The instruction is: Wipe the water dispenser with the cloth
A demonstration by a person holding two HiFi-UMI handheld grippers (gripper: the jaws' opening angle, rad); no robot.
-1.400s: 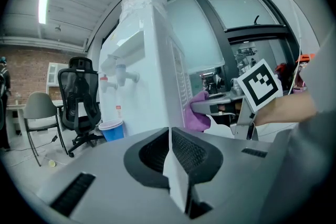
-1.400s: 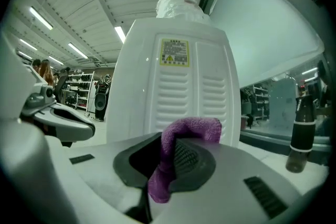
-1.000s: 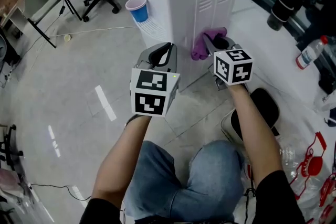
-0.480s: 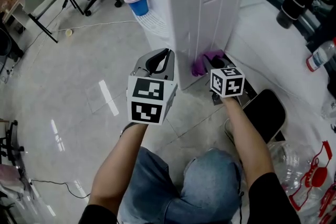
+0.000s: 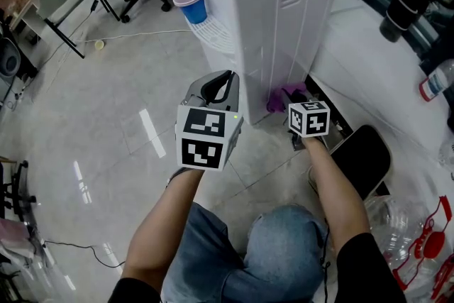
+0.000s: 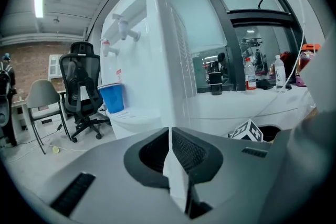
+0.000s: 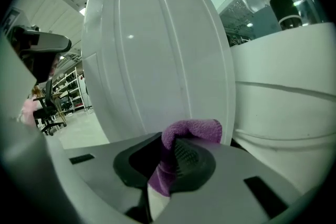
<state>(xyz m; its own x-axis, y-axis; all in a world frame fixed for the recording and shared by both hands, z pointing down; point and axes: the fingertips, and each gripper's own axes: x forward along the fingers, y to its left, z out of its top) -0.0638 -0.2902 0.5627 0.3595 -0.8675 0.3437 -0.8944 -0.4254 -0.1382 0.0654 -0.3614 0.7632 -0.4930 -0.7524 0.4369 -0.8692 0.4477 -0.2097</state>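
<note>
Behind right claw (image 5: pixel 298 99), cloth (image 5: pixel 279 100) half-hidden

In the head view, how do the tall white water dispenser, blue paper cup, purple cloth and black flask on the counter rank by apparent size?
1. white water dispenser, by far.
2. black flask and blue paper cup: near alike, so unranked.
3. purple cloth, smallest, though partly hidden.

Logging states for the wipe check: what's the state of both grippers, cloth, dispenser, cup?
water dispenser: upright.
left gripper: jaws shut, empty.
right gripper: jaws shut on purple cloth.
purple cloth: clamped, low at the water dispenser's side panel.
blue cup: upright on the drip tray.
</note>
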